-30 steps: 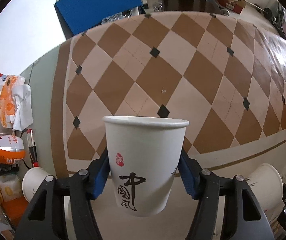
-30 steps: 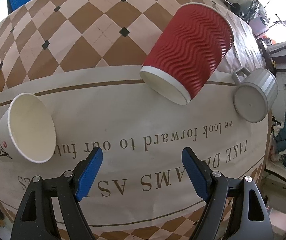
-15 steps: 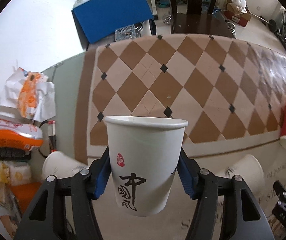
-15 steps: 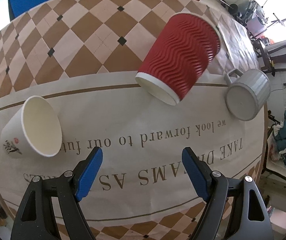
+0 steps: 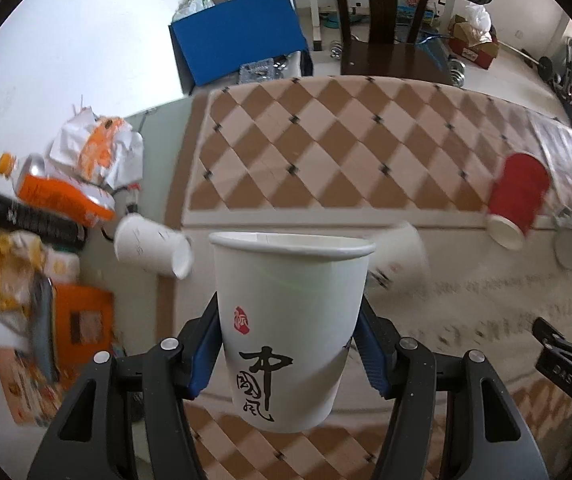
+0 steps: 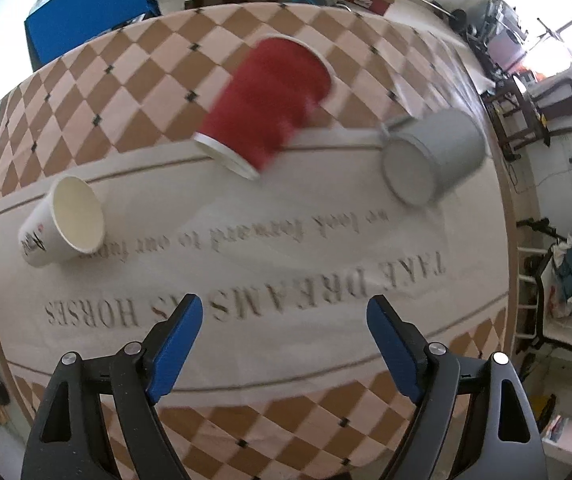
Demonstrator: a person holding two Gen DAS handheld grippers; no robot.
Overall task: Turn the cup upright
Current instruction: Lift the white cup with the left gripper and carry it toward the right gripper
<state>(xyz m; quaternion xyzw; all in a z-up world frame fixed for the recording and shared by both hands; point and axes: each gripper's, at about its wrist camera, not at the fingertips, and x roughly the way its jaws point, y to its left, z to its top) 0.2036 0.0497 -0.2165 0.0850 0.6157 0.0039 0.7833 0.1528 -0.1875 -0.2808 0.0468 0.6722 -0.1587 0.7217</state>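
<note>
The white paper cup with black calligraphy and a red seal [image 5: 289, 328] is held mouth-up, clear of the table, between the blue pads of the left gripper [image 5: 287, 352]. The jaws are clamped on the lower half of the cup wall, one pad on each side.

Handling: the cup is judged light, thin-walled and easily crushed. Grip force should remain low. The lower wall, near the stiffer base, is the preferred contact zone; the rolled rim also resists deformation. The smooth paper may slip if the grip is relaxed in the air.

The right gripper [image 6: 284, 344] holds nothing; its blue pads stand wide apart above the table.

Other cups lie on their sides: a second white paper cup [image 6: 64, 222], a red ribbed paper cup [image 6: 266, 104], a grey handled mug [image 6: 431, 156], and a small white cup [image 5: 152, 246] near the table's left edge.

Surface: a round table covered by a beige cloth with brown diamond checks and printed lettering [image 6: 246, 272]. The cloth is flat, suitable for setting the cup down.

Room: orange snack packets [image 5: 66, 196] at the left, a blue board [image 5: 242, 32] and a dark wooden chair [image 5: 385, 40] beyond the table.
</note>
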